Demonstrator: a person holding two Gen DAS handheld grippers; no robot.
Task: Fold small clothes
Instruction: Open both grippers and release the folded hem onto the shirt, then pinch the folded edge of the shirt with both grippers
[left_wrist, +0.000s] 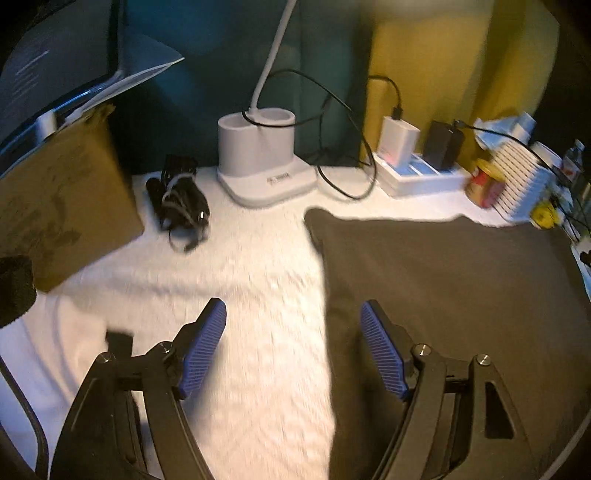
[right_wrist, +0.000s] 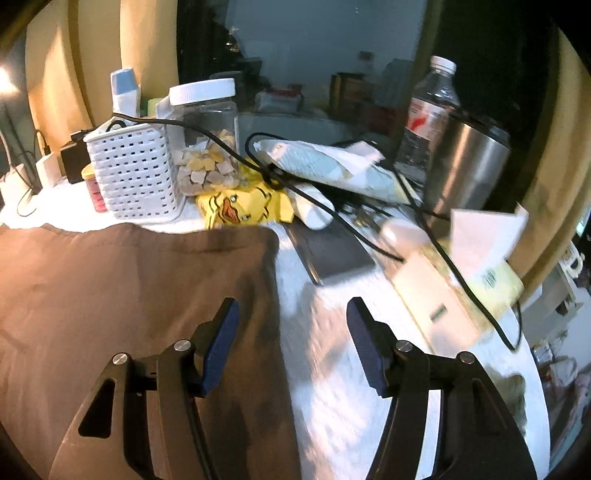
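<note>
Both claws are spread wide with nothing between the pads. The left gripper (left_wrist: 293, 347) straddles the left edge of the flat brown cloth garment (left_wrist: 443, 280) lying on the white fluffy table cover (left_wrist: 258, 280); the right gripper (right_wrist: 291, 343) straddles its right edge. That cloth looks soft, light and limp, so it should drape and sag. Best pinched at the far corners or along the side hems.

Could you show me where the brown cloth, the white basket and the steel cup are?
brown cloth (right_wrist: 129, 288): right wrist view, middle of the flat fabric.
white basket (right_wrist: 135, 173): right wrist view, its perforated front wall.
steel cup (right_wrist: 467, 166): right wrist view, its shiny side.
</note>
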